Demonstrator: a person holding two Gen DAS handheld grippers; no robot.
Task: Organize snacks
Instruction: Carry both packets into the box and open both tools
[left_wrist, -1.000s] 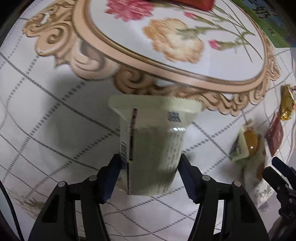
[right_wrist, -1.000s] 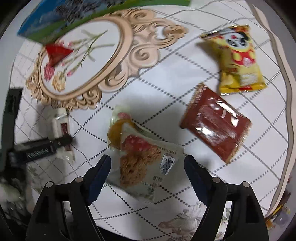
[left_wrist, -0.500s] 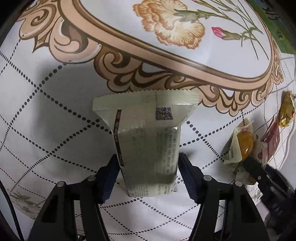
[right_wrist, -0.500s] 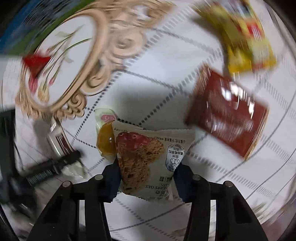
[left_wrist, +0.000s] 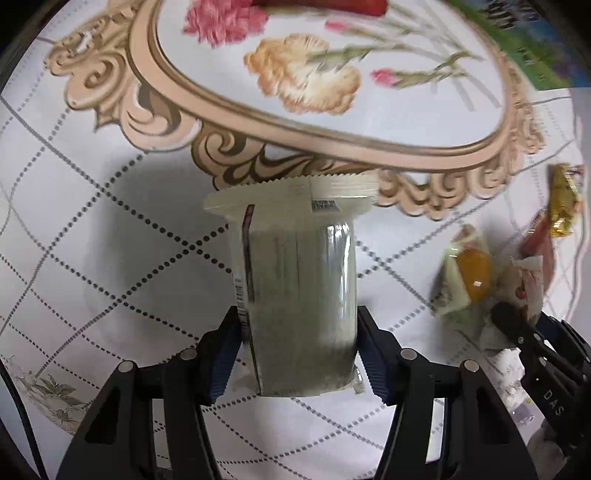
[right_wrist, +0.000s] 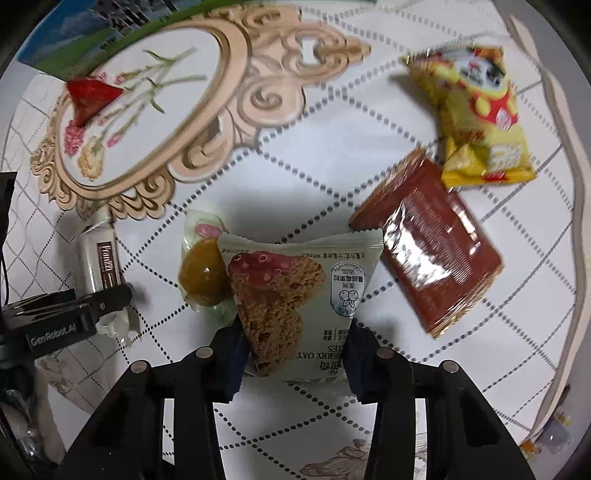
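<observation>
Left claw is clamped on a pale cream plastic snack bar packet; right claw grips a pale green oat-cookie packet. Both packets sit just above the bench, apparently for sorting.

We see our left tool clamped on a pale green snack pack, its serrated far end over the table | far: oval floral print | right: orange-centred snack beside our right tool | far right: yellow packet, blurred
</observation>
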